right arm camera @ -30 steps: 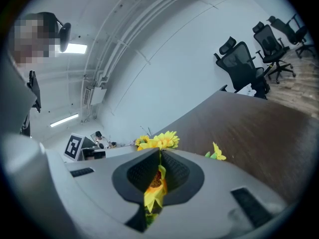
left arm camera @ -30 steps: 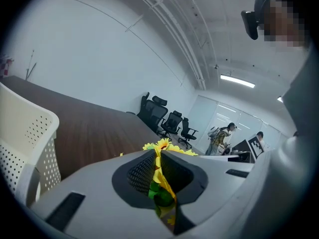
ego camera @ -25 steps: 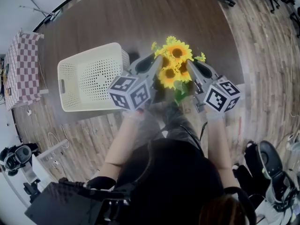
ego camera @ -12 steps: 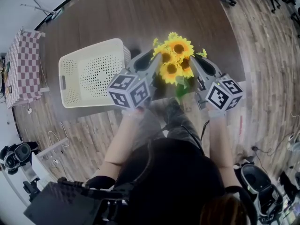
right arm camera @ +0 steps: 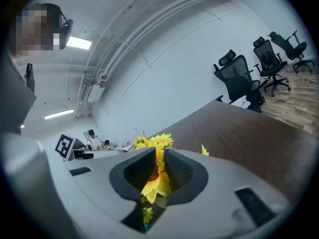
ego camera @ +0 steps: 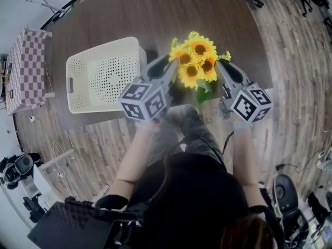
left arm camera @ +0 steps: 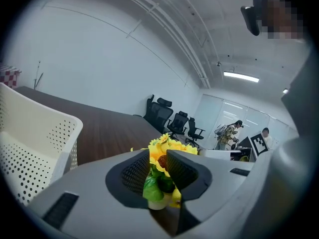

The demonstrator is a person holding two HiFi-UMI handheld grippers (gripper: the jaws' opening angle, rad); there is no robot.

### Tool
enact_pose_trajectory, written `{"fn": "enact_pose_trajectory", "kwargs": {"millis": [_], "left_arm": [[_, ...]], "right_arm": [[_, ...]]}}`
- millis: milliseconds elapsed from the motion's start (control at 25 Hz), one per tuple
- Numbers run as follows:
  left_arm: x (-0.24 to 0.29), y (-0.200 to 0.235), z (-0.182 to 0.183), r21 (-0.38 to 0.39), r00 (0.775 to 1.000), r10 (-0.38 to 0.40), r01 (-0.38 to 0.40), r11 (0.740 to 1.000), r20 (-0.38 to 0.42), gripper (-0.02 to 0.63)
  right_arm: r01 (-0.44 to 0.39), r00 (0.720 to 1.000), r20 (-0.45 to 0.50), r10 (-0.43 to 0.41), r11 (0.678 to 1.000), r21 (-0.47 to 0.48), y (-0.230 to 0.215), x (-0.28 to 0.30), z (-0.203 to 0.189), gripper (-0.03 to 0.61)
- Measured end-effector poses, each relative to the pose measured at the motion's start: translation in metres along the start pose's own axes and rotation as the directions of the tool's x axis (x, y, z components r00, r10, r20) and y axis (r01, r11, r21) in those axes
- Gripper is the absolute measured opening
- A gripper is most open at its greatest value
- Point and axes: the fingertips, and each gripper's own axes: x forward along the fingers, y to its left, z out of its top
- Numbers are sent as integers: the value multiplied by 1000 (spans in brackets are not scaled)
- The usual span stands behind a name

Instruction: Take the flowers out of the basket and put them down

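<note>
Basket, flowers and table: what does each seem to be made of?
Basket: likely moulded plastic, matt cream, judging by its even rows of holes and rounded rim.
Flowers: possibly artificial, fabric or plastic, since the yellow petals are very uniform and saturated; the pictures cannot settle it.
Table: dark wood or wood-look laminate, with visible grain and a faint sheen.

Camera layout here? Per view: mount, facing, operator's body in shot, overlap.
Head view: on the head, steeply down on dark wooden table, cream perforated plastic basket, yellow artificial sunflowers; forearms, lap show.
Left gripper view: on left hand-held gripper, along its opening jaws, sunflowers between; person's head upper right.
Right gripper view: on right hand-held gripper, along its parted jaws, sunflowers between; head upper left.
Shared: sunflowers in all three; basket in head and left gripper views.
</note>
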Motion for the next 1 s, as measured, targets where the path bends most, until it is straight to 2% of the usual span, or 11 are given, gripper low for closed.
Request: {"fn": "enact_pose_trajectory", "kwargs": {"millis": [280, 320, 520, 600, 720, 760, 880, 920, 960, 1000], "left_arm": [[-12, -7, 0, 0, 999, -9, 9, 1000, 31, 110], [-13, -8, 1, 1, 999, -13, 13, 1000, 36, 110], [-20, -14, 3, 2, 997, -44, 44, 999, 65, 78], [-21, -18, 2, 3, 996, -64, 64, 998, 68, 71], [-28, -24, 0, 6, 992, -108, 107, 994, 68, 44], [-30, -27, 0, 7, 990, -122, 122, 993, 70, 44], [-34, -38, 2, 16, 982, -169, 169, 986, 79, 44], [-36, -42, 1, 23, 979, -185, 184, 983, 79, 37], [-38, -46, 0, 29, 977, -199, 198, 980, 79, 1], [-40, -49, -2, 33, 974, -211, 209, 977, 78, 2]], "right_arm": [[0, 999, 50, 1, 1000, -24, 6, -9, 8, 62], [-6, 998, 56, 7, 1000, -30, 8, -10, 10, 94], [-5, 996, 84, 9, 998, -57, 15, -18, 13, 95], [1, 995, 99, 5, 998, -57, 17, -22, 13, 69], [6, 992, 127, 1, 998, -55, 26, -29, 12, 62], [10, 991, 137, -2, 998, -57, 29, -32, 13, 33], [36, 986, 167, -24, 997, -68, 37, -43, 13, 5], [46, 984, 174, -33, 997, -69, 38, -48, 12, 5], [53, 983, 179, -40, 996, -67, 40, -51, 11, 5], [57, 982, 183, -45, 996, -63, 43, -55, 9, 5]]}}
